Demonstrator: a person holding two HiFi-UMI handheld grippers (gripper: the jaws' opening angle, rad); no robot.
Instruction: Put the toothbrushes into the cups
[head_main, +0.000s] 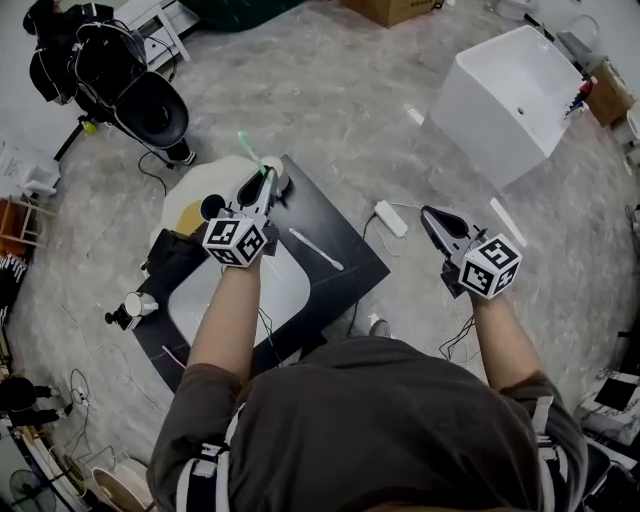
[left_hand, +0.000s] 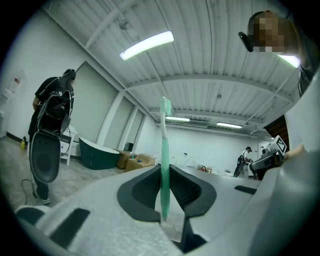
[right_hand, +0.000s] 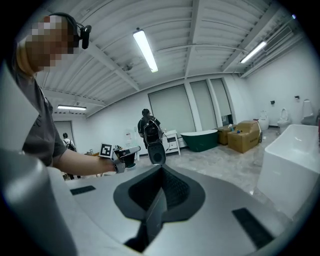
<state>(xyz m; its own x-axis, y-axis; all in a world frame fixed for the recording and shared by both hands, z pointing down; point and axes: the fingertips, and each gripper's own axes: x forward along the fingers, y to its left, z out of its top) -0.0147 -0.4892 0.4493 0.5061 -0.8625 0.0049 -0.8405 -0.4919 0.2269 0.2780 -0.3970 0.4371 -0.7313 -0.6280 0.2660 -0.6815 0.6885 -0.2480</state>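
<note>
Left tool (left_hand: 164, 172) tight on upright green toothbrush (left_hand: 164, 135); right tool (right_hand: 161, 172) closed, empty.

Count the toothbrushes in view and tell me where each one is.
2. A green toothbrush is clamped upright in the left gripper. A white toothbrush lies flat on the black mat. Others may be hidden under the person's arms.

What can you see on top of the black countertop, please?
A white toothbrush lies on the black countertop beside the white basin. The left gripper, holding a green toothbrush, and the forearm cover whatever is beneath.
</note>
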